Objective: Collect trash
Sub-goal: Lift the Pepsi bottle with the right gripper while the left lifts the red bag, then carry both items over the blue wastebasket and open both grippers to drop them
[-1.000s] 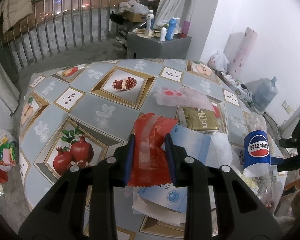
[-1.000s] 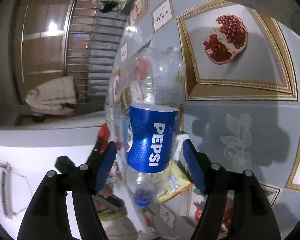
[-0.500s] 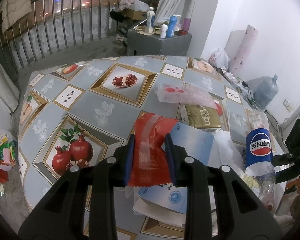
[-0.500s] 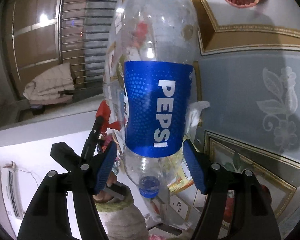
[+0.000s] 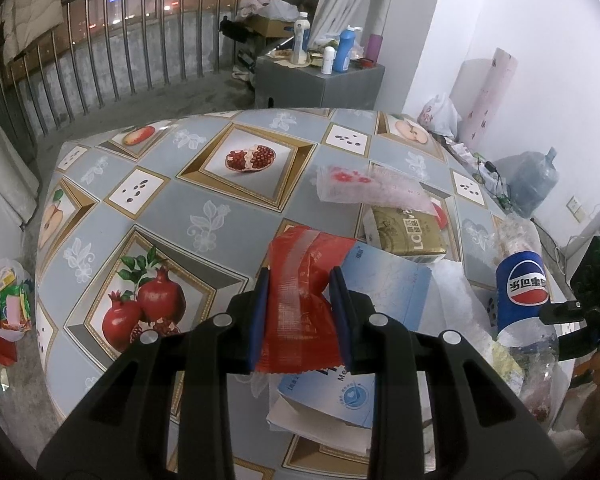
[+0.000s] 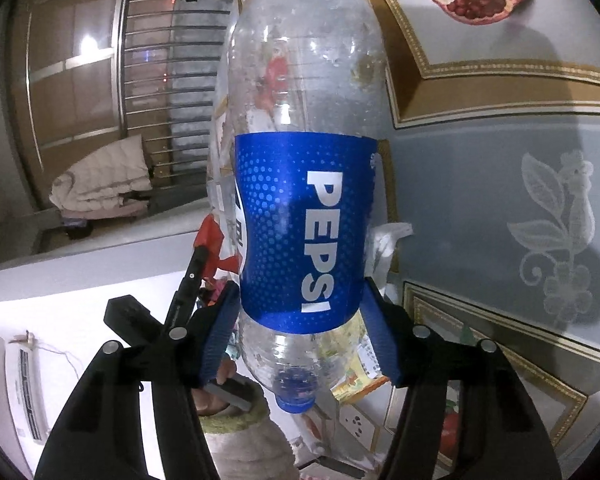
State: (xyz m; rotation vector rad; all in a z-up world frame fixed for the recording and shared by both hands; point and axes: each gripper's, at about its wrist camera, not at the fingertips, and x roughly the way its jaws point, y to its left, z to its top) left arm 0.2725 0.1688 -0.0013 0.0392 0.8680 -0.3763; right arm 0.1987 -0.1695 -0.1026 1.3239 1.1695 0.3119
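Observation:
My left gripper (image 5: pixel 299 272) is shut on a red snack wrapper (image 5: pixel 300 308), held just above the fruit-print table (image 5: pixel 180 200). At the table's right edge an empty clear Pepsi bottle (image 5: pixel 522 284) with a blue label stands out of a trash pile. My right gripper (image 5: pixel 580 312) reaches it from the right. In the right wrist view that bottle (image 6: pixel 300 220) fills the frame, its blue cap nearest the camera. The right gripper (image 6: pixel 300 286) has its jaws closing on the bottle, and both blue pads touch the lower edge of the label.
A gold carton (image 5: pixel 408 232), a pink-printed clear bag (image 5: pixel 364 188) and a light blue paper pack (image 5: pixel 384 284) lie around the wrapper. Behind the table stand a grey cabinet (image 5: pixel 320 80) with bottles and a railing (image 5: pixel 140 32). A water jug (image 5: pixel 534 180) stands at the right wall.
The right gripper moved in along the bottle until its pads flank the label, and its jaws narrowed onto the bottle. The left gripper and red wrapper kept still.

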